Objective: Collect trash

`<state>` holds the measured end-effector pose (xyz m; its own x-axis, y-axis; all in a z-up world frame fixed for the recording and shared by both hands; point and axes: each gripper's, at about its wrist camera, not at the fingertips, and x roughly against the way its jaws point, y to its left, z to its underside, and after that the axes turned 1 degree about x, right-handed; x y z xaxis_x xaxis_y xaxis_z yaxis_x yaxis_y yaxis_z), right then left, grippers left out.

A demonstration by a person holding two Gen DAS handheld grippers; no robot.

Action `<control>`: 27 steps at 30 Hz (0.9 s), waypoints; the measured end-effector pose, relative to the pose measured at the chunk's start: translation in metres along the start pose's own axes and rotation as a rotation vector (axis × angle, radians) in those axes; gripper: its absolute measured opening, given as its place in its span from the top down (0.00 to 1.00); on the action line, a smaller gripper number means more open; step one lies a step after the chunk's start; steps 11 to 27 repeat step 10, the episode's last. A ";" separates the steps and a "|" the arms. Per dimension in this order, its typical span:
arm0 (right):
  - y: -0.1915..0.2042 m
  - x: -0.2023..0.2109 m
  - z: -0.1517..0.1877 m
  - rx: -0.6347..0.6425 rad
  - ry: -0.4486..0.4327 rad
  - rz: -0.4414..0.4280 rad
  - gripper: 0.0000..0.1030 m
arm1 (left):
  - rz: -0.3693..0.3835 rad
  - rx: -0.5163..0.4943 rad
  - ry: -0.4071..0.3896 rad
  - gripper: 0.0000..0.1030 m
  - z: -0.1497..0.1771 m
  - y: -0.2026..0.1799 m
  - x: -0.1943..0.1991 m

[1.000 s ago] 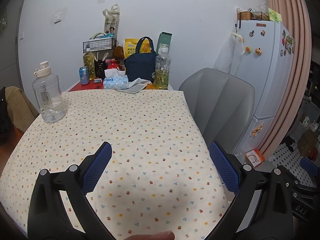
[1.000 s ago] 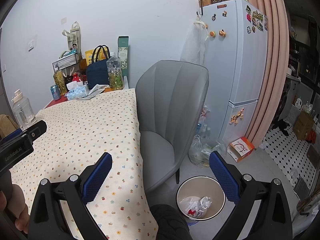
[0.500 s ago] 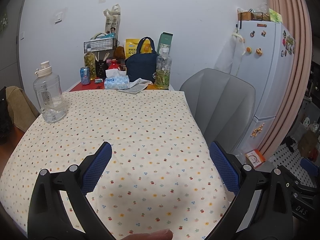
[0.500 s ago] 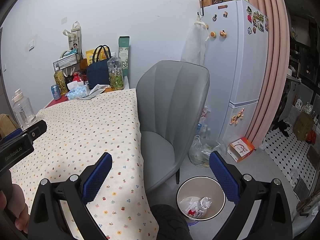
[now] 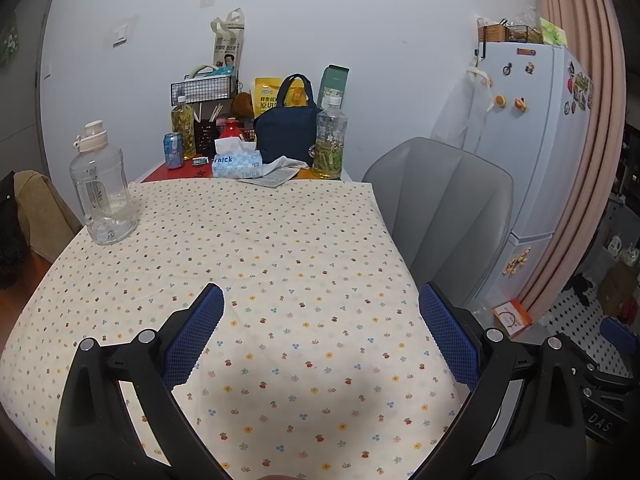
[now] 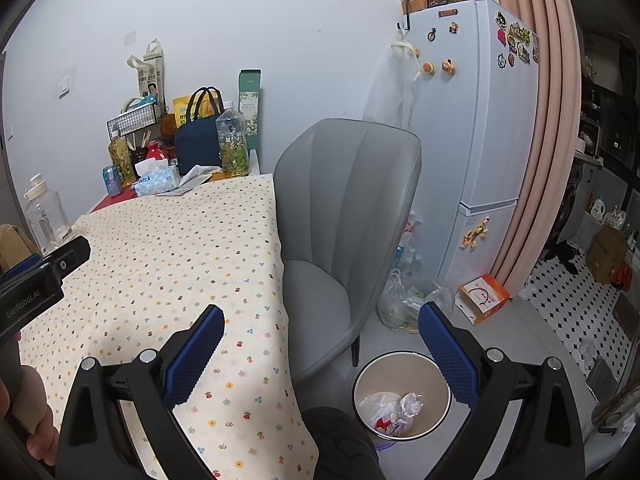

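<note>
Seemingly finished: crumpled wrappers (image 6: 394,410) lie in the round white bin (image 6: 362,376), the floral tablecloth (image 5: 256,264) carries no litter, and the left gripper (image 5: 320,320) and right gripper (image 6: 320,336) gape empty.

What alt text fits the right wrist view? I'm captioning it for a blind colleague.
The right gripper, open and empty, hangs over the edge of a floral-clothed table, above a round trash bin on the floor holding crumpled wrappers. A grey chair stands beside the table, a white fridge behind it.
</note>
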<state>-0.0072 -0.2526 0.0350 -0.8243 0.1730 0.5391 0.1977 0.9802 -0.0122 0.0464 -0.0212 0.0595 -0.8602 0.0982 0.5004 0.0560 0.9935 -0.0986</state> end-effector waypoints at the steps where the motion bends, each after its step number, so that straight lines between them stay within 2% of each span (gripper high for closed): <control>1: 0.000 0.000 0.000 0.001 0.000 0.000 0.08 | -0.001 0.000 0.000 0.06 0.000 0.000 0.000; 27: 0.000 0.000 0.002 0.008 0.000 -0.006 0.08 | -0.012 0.012 0.005 0.06 0.000 0.004 -0.001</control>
